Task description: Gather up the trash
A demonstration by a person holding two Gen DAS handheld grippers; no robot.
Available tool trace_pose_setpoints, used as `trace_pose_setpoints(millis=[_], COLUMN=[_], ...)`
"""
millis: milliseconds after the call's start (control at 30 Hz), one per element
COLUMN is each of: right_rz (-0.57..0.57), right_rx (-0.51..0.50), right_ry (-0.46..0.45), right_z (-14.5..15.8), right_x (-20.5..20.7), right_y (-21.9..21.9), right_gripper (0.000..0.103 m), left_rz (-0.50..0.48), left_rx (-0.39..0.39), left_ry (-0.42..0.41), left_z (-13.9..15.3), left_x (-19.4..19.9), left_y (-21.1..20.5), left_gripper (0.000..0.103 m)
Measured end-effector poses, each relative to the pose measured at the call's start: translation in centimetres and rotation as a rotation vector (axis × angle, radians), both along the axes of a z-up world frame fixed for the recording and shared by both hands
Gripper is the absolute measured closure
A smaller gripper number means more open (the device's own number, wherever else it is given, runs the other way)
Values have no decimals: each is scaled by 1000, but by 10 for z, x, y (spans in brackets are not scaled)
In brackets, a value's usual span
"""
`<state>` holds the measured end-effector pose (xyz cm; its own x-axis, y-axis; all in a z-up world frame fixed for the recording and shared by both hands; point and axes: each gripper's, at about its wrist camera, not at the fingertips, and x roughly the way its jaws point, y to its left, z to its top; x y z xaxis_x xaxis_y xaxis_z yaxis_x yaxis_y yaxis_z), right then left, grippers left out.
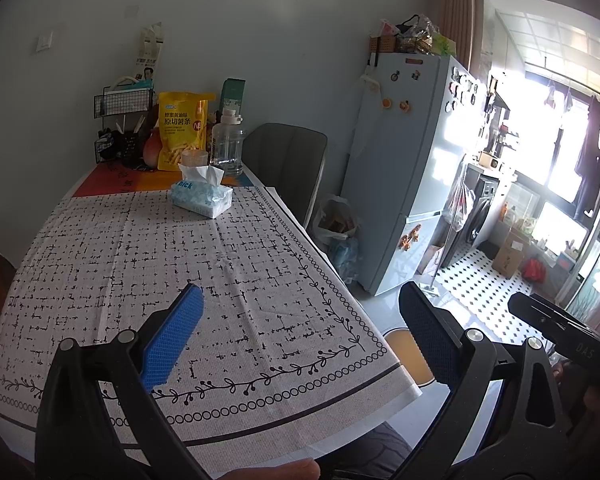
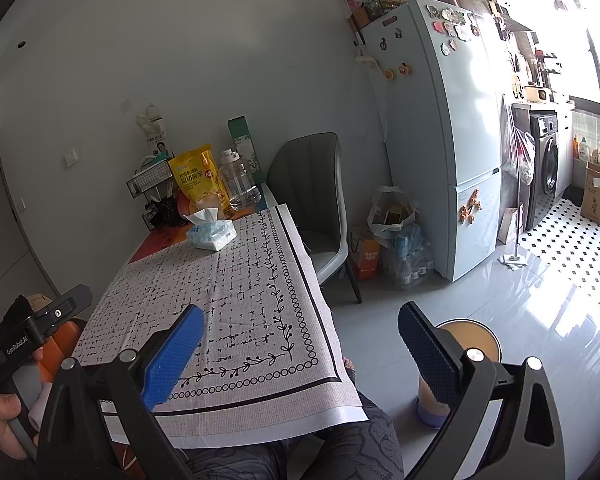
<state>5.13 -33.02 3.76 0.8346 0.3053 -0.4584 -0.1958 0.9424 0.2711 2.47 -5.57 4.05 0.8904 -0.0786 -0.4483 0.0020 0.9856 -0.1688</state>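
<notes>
My left gripper (image 1: 302, 292) hovers open above the near end of a table under a patterned grey cloth (image 1: 148, 264), with nothing between its blue pads. My right gripper (image 2: 302, 314) is also open and empty, held over the table's near right corner and the floor. A blue tissue pack (image 1: 202, 198) lies on the cloth toward the far end. Behind it stand a yellow snack bag (image 1: 182, 136), a small glass (image 1: 194, 158) and a clear water bottle (image 1: 228, 142). I see no loose scrap on the cloth. A hand holds the left gripper's body (image 2: 40, 328) at the left edge of the right wrist view.
A grey chair (image 2: 312, 200) stands at the table's right side. Beyond it are a white plastic bag (image 2: 392, 212), bottled water packs (image 2: 412, 256) and a pale fridge (image 2: 440, 140). A round yellow-topped thing (image 2: 472, 340) sits on the floor near a person's leg. A wire rack (image 1: 124, 120) stands against the wall.
</notes>
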Motion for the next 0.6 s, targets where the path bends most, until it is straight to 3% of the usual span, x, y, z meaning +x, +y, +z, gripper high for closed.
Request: trace_pose_setpoints(millis=[600], right_rz=[0], right_rx=[-5], right_ry=[6], right_z=[-3], right_x=[-1], right_y=[1], right_gripper=[8], left_rz=[-12], left_rx=[9], left_ry=[14], left_z=[-6], left_x=[0], left_y=[-1], left_gripper=[6])
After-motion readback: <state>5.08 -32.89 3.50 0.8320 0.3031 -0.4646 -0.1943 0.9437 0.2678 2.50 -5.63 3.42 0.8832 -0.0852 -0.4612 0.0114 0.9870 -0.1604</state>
